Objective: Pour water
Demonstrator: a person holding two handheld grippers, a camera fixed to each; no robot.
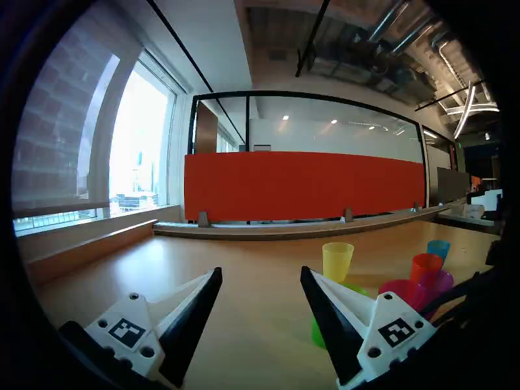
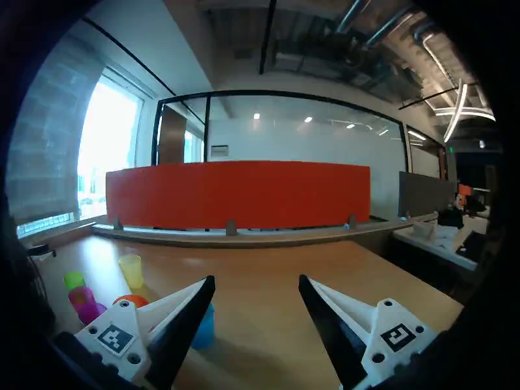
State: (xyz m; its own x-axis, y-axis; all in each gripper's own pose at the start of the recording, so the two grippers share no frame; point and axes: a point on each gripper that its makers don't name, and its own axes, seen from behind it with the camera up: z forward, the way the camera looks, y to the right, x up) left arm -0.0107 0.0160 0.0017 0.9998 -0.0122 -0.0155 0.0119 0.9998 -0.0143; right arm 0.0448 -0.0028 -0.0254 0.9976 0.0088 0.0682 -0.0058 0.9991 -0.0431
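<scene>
Left tool (image 1: 260,270): bare tabletop (image 1: 253,253) ahead, leftward; cup cluster (image 1: 406,292) crowds right side. Right tool (image 2: 257,278): free tabletop ahead, rightward; blue cup (image 2: 205,328) just beside left finger. Red divider (image 1: 299,185) walls far edge.

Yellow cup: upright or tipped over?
Upright. The yellow cup stands on the table with its wider rim on top.

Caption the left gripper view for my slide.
Left gripper, jaws open, over a wooden desk; coloured cups stand to its right.
</scene>
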